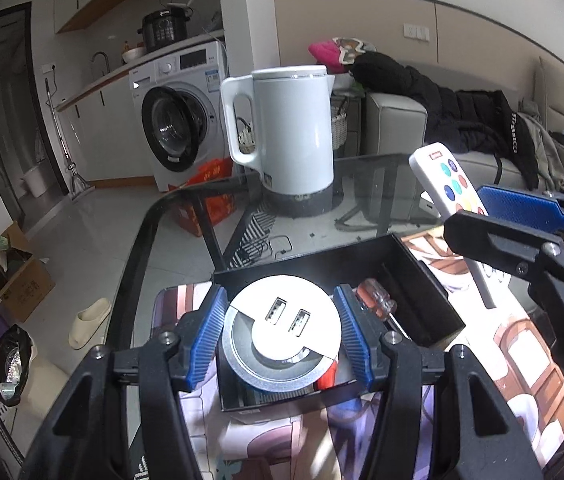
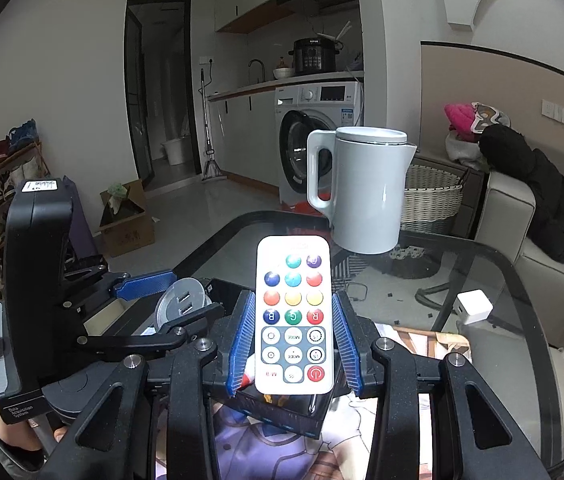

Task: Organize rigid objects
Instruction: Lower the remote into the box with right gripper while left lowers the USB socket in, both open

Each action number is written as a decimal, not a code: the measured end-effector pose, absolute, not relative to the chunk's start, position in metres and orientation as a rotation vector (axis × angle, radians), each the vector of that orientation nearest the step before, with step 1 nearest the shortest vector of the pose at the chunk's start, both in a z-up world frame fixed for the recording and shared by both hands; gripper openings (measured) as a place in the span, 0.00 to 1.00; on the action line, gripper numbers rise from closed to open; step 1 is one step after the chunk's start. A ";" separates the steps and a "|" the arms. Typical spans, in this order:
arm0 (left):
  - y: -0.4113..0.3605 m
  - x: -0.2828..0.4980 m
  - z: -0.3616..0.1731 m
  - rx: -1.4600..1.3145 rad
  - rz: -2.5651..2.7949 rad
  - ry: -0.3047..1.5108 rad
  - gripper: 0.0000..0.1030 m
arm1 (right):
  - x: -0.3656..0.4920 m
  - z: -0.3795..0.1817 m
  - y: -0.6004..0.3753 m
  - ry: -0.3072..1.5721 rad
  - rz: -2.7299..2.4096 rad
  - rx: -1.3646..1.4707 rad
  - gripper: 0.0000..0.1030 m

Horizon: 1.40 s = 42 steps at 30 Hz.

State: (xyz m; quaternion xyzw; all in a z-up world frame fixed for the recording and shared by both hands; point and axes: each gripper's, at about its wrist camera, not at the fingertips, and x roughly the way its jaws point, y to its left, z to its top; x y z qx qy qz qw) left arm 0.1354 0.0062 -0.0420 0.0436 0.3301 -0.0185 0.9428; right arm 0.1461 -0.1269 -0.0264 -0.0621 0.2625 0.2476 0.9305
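My left gripper (image 1: 282, 340) is shut on a round silver USB socket puck (image 1: 282, 334) and holds it over the black open box (image 1: 421, 280). An orange-handled screwdriver (image 1: 375, 302) lies inside the box. My right gripper (image 2: 293, 344) is shut on a white remote with coloured buttons (image 2: 293, 312), held upright just right of the box. In the left wrist view the right gripper (image 1: 477, 210) and the remote (image 1: 447, 184) show at the right edge. In the right wrist view the left gripper (image 2: 170, 300) with the puck (image 2: 181, 300) is at the left.
A white electric kettle (image 1: 293, 136) stands on the glass table (image 1: 361, 184) behind the box. A printed mat (image 1: 521, 340) lies under the box. A small white cube charger (image 2: 473, 306) sits on the table to the right. A grey sofa (image 2: 521, 220) stands beyond the table.
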 end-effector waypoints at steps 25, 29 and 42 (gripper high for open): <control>0.012 0.143 -0.069 0.117 -0.053 0.845 0.54 | 0.173 -0.080 -0.111 0.821 0.544 -0.146 0.38; 0.010 0.142 -0.076 0.141 -0.055 0.872 0.54 | 0.176 -0.092 -0.110 0.896 0.536 -0.155 0.38; 0.007 0.118 -0.064 0.157 -0.097 0.856 0.66 | 0.161 -0.091 -0.121 0.978 0.548 -0.144 0.43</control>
